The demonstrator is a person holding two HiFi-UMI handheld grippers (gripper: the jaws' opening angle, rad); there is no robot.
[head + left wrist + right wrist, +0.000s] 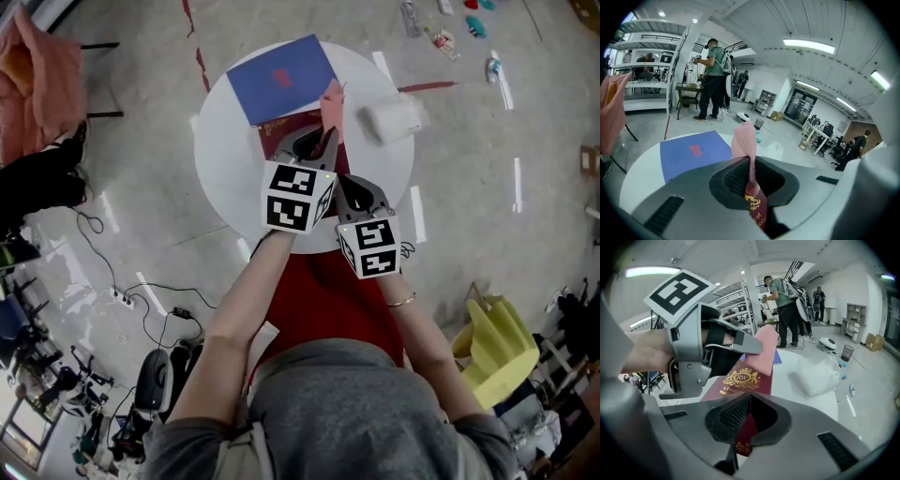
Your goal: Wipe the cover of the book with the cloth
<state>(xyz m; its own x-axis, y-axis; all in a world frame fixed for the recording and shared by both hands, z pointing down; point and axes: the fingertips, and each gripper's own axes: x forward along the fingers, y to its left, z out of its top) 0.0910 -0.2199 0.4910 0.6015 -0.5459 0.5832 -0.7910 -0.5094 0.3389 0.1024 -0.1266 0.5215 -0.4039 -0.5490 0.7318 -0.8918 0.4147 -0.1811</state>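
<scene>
The right gripper [747,404] is pinching the maroon book [743,380] by its edge, holding it above the table's [225,159] near side. The left gripper [751,168] is clamping the pink cloth [744,138] over the cover. Wiping well is likely needing flat, steady strokes.

Bright ceiling strip lights [808,46], soft shadows; fisheye edges warp, corners perhaps vignetted
</scene>
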